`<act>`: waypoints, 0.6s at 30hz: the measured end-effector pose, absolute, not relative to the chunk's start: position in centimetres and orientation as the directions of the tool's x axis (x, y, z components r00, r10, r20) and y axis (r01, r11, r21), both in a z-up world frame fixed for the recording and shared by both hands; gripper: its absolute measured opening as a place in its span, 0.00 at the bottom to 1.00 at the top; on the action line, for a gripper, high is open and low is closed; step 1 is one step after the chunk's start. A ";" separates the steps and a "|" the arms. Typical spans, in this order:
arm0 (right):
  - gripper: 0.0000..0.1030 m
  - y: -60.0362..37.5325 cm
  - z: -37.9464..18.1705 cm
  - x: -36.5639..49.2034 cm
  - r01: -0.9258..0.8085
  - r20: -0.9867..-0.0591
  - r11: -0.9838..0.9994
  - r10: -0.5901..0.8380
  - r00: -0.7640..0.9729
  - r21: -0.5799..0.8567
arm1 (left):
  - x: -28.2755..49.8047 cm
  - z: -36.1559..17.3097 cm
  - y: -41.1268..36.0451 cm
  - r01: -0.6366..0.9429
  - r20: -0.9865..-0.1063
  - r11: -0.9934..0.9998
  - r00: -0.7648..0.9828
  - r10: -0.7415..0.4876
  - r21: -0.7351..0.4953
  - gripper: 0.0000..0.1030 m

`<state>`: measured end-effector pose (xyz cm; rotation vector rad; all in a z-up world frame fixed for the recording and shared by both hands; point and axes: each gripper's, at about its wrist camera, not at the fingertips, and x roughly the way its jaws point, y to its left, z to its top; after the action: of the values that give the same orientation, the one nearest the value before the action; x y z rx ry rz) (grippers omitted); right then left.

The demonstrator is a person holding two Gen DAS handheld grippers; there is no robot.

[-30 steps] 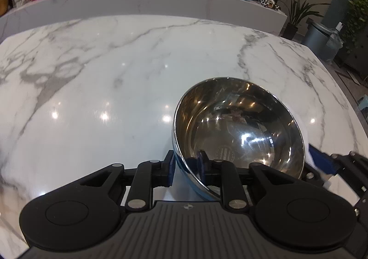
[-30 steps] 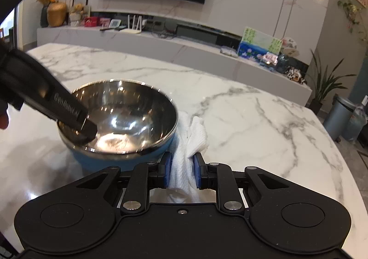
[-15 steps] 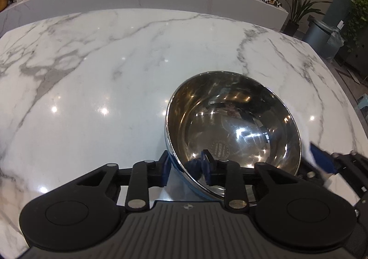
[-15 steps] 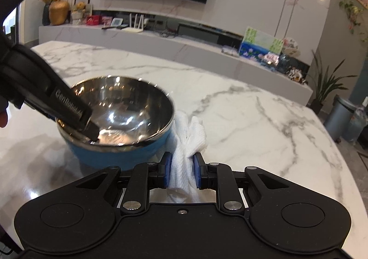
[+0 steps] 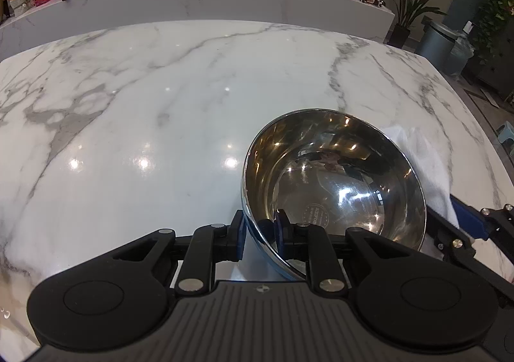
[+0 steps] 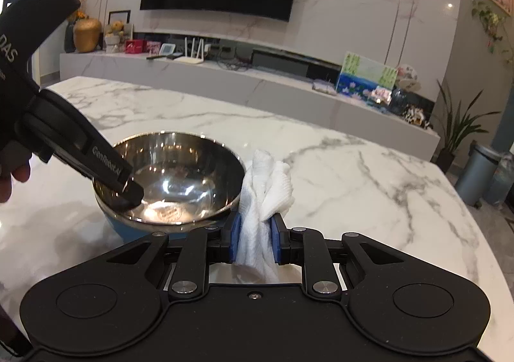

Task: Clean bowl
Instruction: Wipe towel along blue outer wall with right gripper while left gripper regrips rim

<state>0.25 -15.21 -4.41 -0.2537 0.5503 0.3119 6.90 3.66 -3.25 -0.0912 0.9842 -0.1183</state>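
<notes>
A steel bowl [image 5: 334, 182] with a blue outside sits on the marble table [image 5: 160, 98], tipped a little toward me. My left gripper [image 5: 260, 230] is shut on its near rim, one pad inside and one outside. In the right wrist view the bowl [image 6: 180, 175] is ahead on the left, with the left gripper [image 6: 128, 191] biting its left rim. My right gripper [image 6: 253, 240] is shut on a crumpled white cloth [image 6: 266, 198], which stands just right of the bowl and reaches above its rim. The cloth [image 5: 424, 163] also shows behind the bowl's right side.
A person's hand [image 6: 13, 169] holds the left gripper's handle. The table's right edge [image 6: 482, 233] drops to the floor, where a grey bin [image 6: 475, 172] and a potted plant [image 6: 456, 127] stand. A long sideboard [image 6: 225, 79] with small items runs behind the table.
The bowl has settled back from a steeper tilt. The right gripper has lifted the cloth, so its top now stands above the bowl's rim and shows in the left wrist view.
</notes>
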 end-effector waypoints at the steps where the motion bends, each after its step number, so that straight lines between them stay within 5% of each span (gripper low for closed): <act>1: 0.18 -15.2 -4.5 0.2 -0.359 -0.553 0.921 0.222 0.803 -0.151 | 6.9 -3.2 3.6 0.061 -0.824 0.989 0.548 -0.144 -0.132 0.16; 18: 0.18 -15.4 -5.2 -0.1 -0.357 -0.589 0.923 0.209 0.780 -0.145 | 6.5 -3.5 3.7 0.059 -0.822 0.982 0.539 -0.183 -0.179 0.19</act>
<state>-0.11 -15.39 -5.18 -0.2559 0.6028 0.3093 6.52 3.68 -3.47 -0.1355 0.9917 -0.1444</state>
